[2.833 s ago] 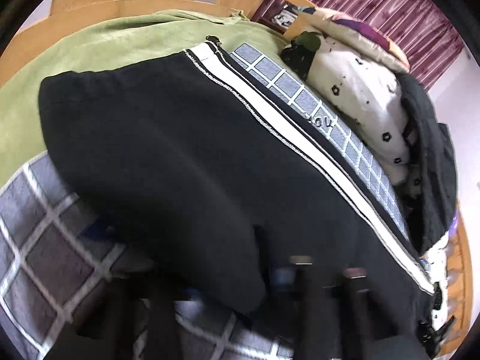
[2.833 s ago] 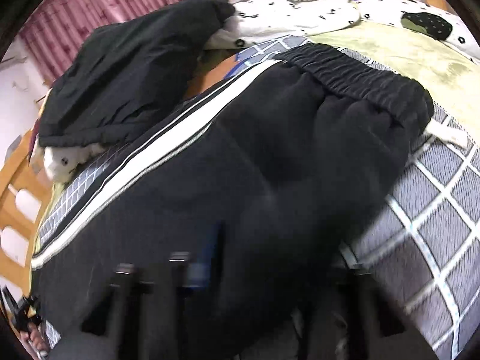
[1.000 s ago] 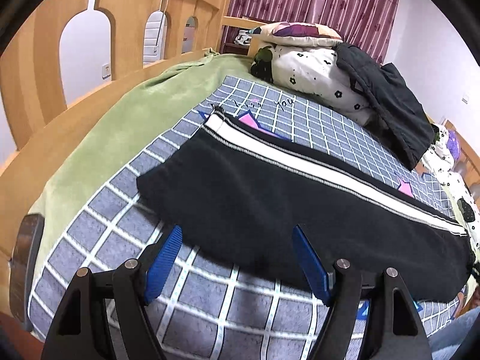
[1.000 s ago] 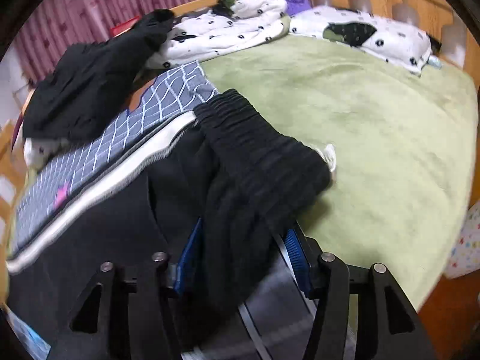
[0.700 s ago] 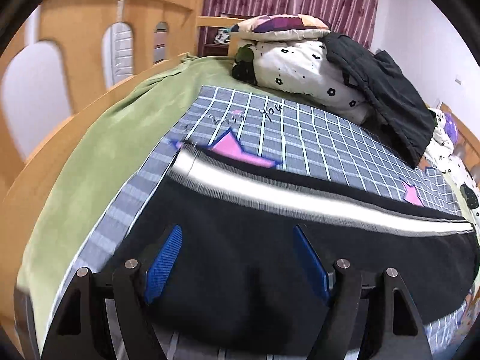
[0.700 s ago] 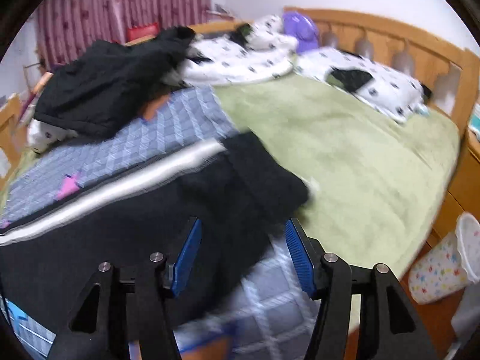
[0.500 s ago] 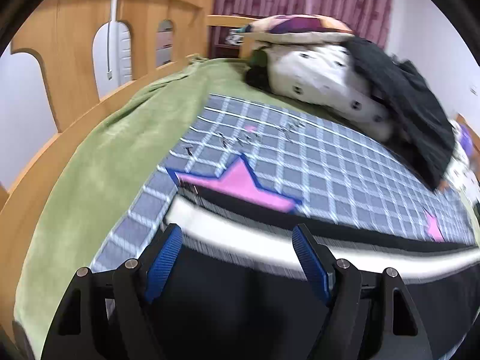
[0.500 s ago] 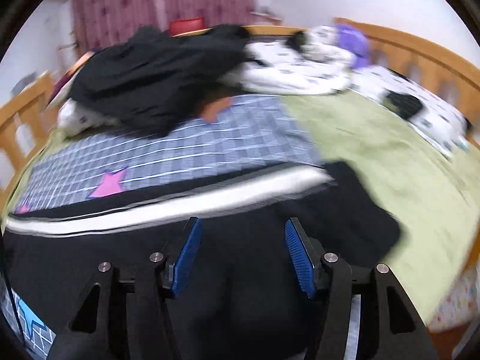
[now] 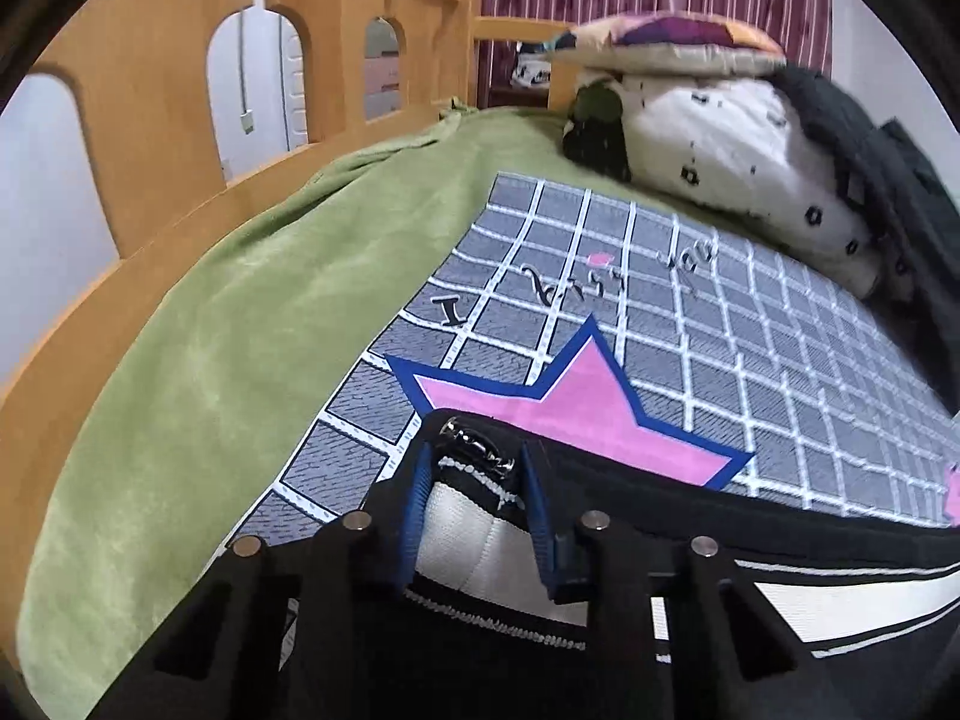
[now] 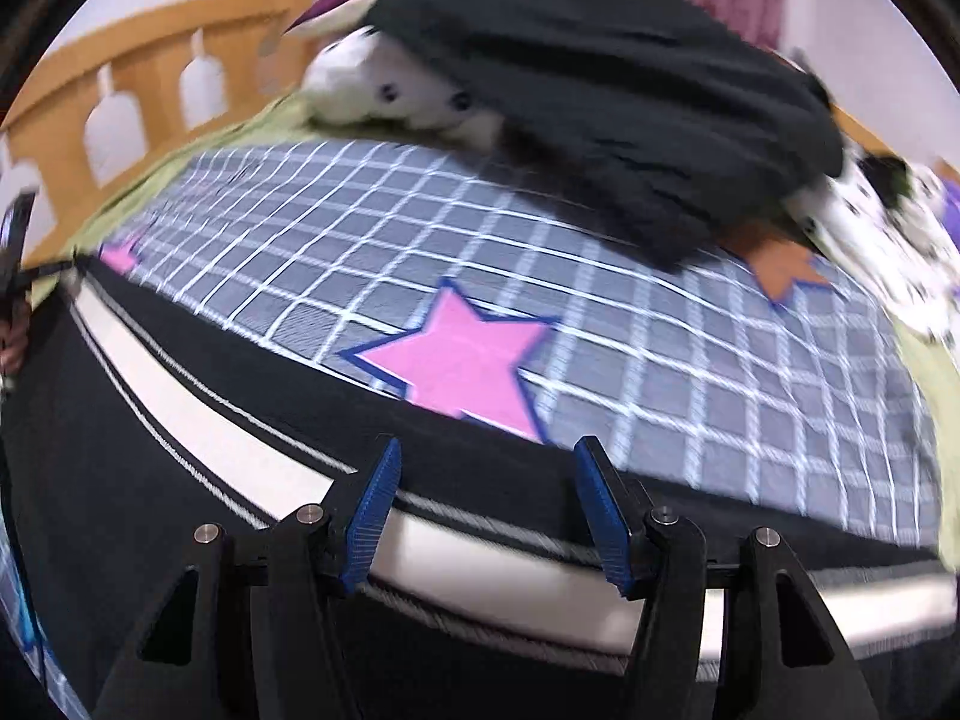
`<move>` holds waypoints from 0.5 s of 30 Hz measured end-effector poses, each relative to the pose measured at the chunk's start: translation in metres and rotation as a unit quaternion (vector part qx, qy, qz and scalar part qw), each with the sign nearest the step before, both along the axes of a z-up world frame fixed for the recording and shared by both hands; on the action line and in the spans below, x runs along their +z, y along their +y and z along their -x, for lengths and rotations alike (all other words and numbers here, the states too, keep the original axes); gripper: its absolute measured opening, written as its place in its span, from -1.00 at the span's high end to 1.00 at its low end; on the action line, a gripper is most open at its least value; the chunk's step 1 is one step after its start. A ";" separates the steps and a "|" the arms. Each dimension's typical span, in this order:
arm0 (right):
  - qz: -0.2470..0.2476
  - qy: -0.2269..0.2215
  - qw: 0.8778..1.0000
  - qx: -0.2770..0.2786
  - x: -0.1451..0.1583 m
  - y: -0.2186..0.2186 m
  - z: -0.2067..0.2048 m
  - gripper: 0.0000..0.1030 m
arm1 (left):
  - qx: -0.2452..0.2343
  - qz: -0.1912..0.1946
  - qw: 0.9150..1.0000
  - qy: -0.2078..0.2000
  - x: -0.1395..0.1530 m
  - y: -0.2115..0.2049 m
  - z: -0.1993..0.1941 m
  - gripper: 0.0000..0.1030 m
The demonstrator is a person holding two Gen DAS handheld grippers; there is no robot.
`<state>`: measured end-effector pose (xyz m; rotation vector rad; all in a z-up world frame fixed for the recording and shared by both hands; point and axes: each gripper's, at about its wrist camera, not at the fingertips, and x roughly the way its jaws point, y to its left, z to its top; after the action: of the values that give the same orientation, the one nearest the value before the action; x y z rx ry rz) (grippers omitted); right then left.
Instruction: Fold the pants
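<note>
Wooden bed [image 9: 336,18] with arched cut-outs in its side rail. A green blanket [image 9: 252,312] covers the mattress up to that rail. On the blanket lies a grey checked sheet [image 9: 750,348] printed with pink stars and script. Black pants [image 10: 198,420] with a white side stripe lie lengthwise on the sheet along its near edge. At the far end, a white spotted quilt [image 9: 738,144] is heaped, bearing a patterned pillow [image 9: 666,42] and a dark garment [image 10: 612,78].
</note>
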<state>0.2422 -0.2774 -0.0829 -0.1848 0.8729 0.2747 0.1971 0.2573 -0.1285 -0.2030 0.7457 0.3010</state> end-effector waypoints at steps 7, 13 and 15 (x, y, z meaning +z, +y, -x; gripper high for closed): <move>0.030 0.042 0.997 0.060 -0.029 0.025 -0.015 0.79 | -0.002 0.006 1.000 -0.018 0.009 0.000 0.004 0.50; 0.021 -0.023 0.997 0.064 -0.003 0.022 0.006 0.94 | -0.020 0.031 0.998 -0.050 0.028 0.008 0.012 0.52; 0.008 -0.045 0.997 0.057 0.009 0.018 0.006 0.94 | -0.022 0.039 0.997 -0.056 0.034 0.011 0.009 0.52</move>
<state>0.2366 -0.2593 -0.0743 -0.2607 0.7776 0.3622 0.1878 0.2688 -0.0943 -0.2752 0.6515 0.2160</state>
